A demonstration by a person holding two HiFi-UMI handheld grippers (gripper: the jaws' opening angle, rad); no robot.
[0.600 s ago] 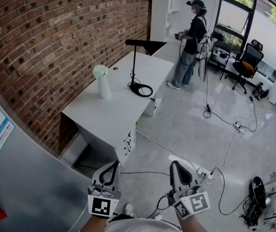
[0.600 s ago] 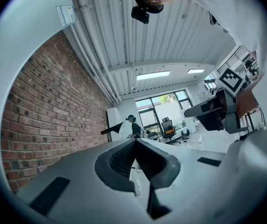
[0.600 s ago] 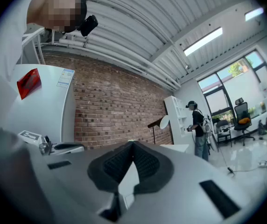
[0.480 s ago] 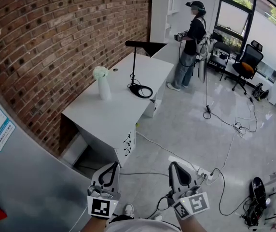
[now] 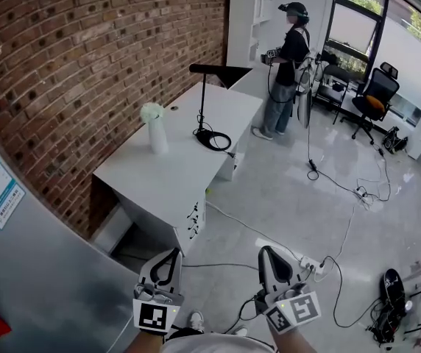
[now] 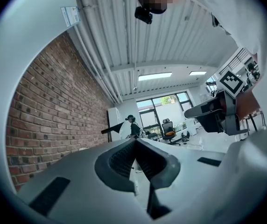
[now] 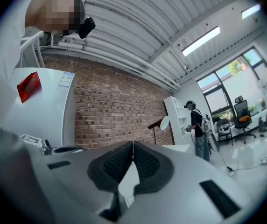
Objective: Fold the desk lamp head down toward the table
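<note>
Left gripper: my fingers are pressed together with nothing between them, held low and well apart from the table.
Right gripper: my fingers are together too, and empty. It sits just beside the left one.
Cut off: the head view's bottom edge crops my hands.
Desk lamp: stands on the white table by the brick wall. Its thin black stem is upright, its head level on top, and its ring base rests on the table's far half.
Hard to make out: in both gripper views the lamp is tiny beyond my jaws.
Vase: white and upright, holding white flowers, near the lamp base.
Person: stands past the table's far end.
</note>
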